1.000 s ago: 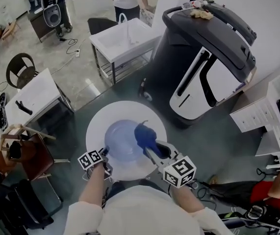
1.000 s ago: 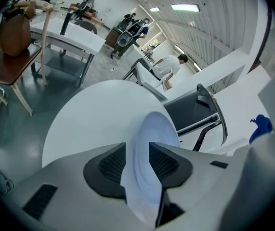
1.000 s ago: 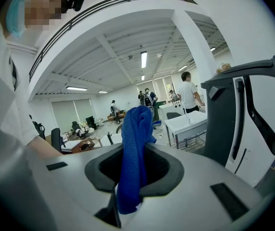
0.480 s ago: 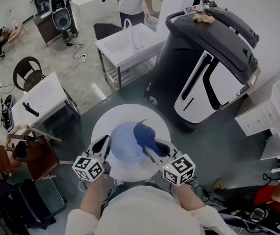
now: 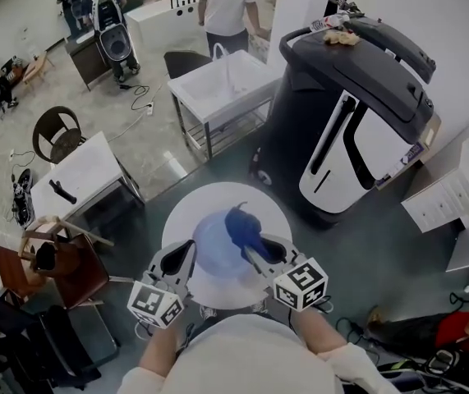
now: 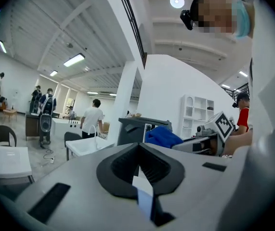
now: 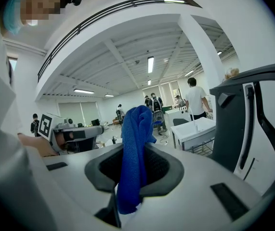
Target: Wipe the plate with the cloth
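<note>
nearest the head camera, the left marker cube point(image 5: 155, 304) and right marker cube point(image 5: 301, 284) are showing black-and-white square code patterns. the left hand-held gripper point(image 6: 138, 147) is standing fully closed, its jaws having just been closing; the tips are meeting with nothing gripped, and only a thin white-and-blue sliver is showing through the slit behind them. the right hand-held gripper point(image 7: 135, 148) is clamping the blue cloth point(image 5: 241, 224), whose bunched end is sticking out past the jaw tips. both grippers are hovering side by side over the round white counter point(image 5: 263, 208). the pale blue plate point(image 5: 209, 257) is lying flat on that counter, slightly left of centre, between the two grippers in the head view; the cloth is overlapping its upper right rim there, and contact cannot be confirmed. beyond the counter, a large dark grey and white machine point(image 5: 357, 80) is standing at the right, with a crumpled tan item point(image 5: 339, 35) lying on top. dark marks on the far white cabinet point(image 5: 164, 19) are appearing too small to read.
</note>
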`<act>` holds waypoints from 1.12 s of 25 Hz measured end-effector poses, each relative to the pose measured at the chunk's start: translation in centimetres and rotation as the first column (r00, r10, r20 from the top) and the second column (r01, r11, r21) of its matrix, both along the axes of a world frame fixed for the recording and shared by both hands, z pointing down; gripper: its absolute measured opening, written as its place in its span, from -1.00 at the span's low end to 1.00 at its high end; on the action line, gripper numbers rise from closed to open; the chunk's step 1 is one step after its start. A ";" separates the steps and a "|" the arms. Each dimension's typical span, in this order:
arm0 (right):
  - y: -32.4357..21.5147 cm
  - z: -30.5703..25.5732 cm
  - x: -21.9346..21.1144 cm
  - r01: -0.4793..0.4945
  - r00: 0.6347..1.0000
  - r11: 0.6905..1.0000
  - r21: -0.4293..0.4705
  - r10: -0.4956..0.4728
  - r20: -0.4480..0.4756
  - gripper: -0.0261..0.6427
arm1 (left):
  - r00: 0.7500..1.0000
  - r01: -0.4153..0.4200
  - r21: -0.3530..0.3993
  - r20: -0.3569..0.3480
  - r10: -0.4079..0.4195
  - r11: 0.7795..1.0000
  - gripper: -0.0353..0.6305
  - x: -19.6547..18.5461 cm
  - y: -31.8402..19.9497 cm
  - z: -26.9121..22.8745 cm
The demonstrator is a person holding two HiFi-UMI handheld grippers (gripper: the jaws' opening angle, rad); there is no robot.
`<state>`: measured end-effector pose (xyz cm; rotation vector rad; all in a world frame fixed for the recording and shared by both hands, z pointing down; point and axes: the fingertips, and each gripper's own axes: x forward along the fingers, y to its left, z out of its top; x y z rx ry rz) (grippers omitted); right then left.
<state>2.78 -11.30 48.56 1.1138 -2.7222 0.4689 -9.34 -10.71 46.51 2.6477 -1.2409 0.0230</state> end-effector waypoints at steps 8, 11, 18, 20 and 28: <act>0.5 -0.3 -0.2 0.011 1.000 1.000 0.013 -0.011 0.001 -0.64 | 1.000 0.005 0.027 0.024 -0.006 1.000 -0.80 0.3 1.2 -1.2; 0.5 -0.6 0.1 0.008 1.000 1.000 0.019 -0.008 0.002 -0.64 | 1.000 0.010 0.032 0.019 -0.011 0.999 -0.80 0.3 1.2 -1.6; 0.6 -1.0 0.2 0.004 1.000 1.000 0.025 -0.004 -0.007 -0.64 | 1.000 0.011 0.039 -0.002 -0.011 0.999 -0.80 0.5 1.3 -2.2; 0.6 -0.9 0.2 0.002 1.000 1.000 0.025 -0.002 -0.010 -0.64 | 1.000 0.008 0.038 -0.003 -0.008 0.999 -0.80 0.6 1.3 -2.2; 0.8 -0.7 0.4 -0.006 0.999 1.000 0.022 0.007 -0.032 -0.64 | 1.000 -0.009 0.029 0.001 0.009 1.000 -0.80 1.4 1.6 -2.2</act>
